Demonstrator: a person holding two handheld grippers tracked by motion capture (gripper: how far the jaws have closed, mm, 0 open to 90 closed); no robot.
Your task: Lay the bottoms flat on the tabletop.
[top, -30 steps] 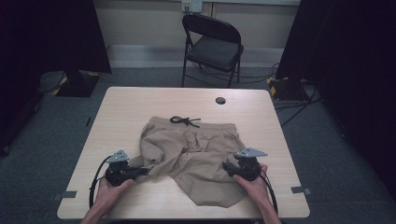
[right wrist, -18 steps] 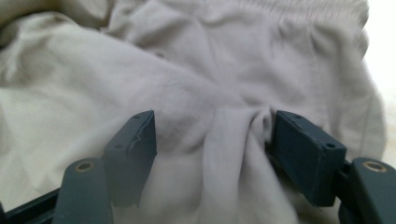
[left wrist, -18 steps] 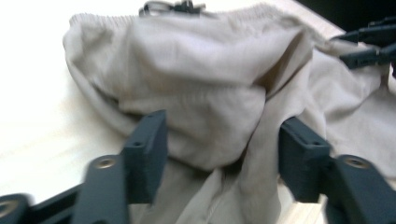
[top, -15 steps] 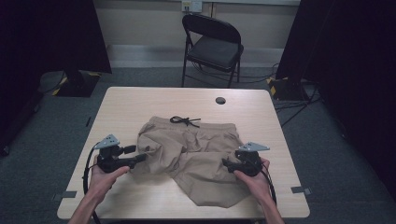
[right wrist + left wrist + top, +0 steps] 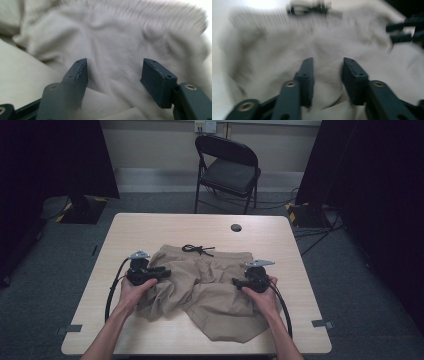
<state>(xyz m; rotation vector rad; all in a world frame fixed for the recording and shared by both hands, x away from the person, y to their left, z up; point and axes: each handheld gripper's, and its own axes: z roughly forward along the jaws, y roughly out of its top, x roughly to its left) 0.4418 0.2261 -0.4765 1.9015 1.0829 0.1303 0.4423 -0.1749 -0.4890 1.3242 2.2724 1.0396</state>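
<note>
On the worktop (image 5: 150, 225), crumpled shorts (image 5: 205, 290) are lying mid-table. Left claw (image 5: 162, 272) at 9 o'clock is narrowing, right claw (image 5: 236, 282) at 3 o'clock gaping; both empty, risking uneven pinches bunching layers.

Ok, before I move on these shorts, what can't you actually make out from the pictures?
- Left gripper view: motion blur smears the shorts and the drawstring.
- Right gripper view: the waistband is blurred, so no edge to aim for.
- High view: the hands cover the fabric under the left gripper and the right gripper, so contact is unclear.
</note>
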